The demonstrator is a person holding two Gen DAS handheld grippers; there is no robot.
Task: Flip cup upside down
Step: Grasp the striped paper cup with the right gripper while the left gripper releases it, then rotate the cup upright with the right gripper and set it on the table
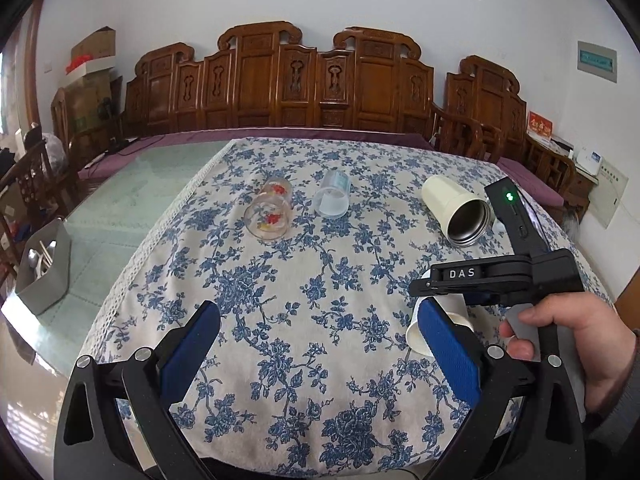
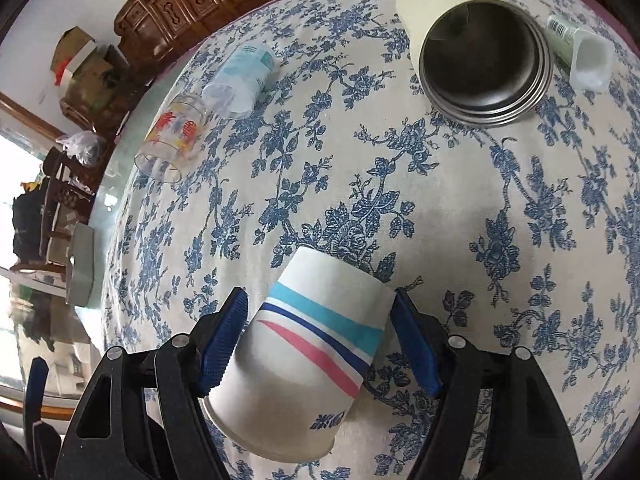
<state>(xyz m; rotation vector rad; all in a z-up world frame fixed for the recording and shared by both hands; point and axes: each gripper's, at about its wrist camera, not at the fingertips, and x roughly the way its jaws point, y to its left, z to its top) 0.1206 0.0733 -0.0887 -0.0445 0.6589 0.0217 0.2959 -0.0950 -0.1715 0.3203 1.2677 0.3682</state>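
The paper cup [image 2: 308, 344], white with turquoise, navy and pink stripes, sits between the blue pads of the right gripper [image 2: 320, 344]. Its base points away from the camera toward the far side of the tabletop [image 2: 460, 208] and its rim toward the near side, tilted. The jaws stand either side of the cup at or very near its wall; I cannot tell whether they press it. Judging by the tilt, the flip is under way: the cup is neither upright nor yet standing rim-down on the cloth, so seating and letting go are left.

The left gripper [image 1: 320, 360] hangs with its jaws wide and nothing between them, over the near tabletop. Farther off lie a painted glass [image 2: 172, 144], a clear plastic cup [image 2: 240, 80] and a cream steel-lined tumbler [image 2: 476, 60], all on their sides.
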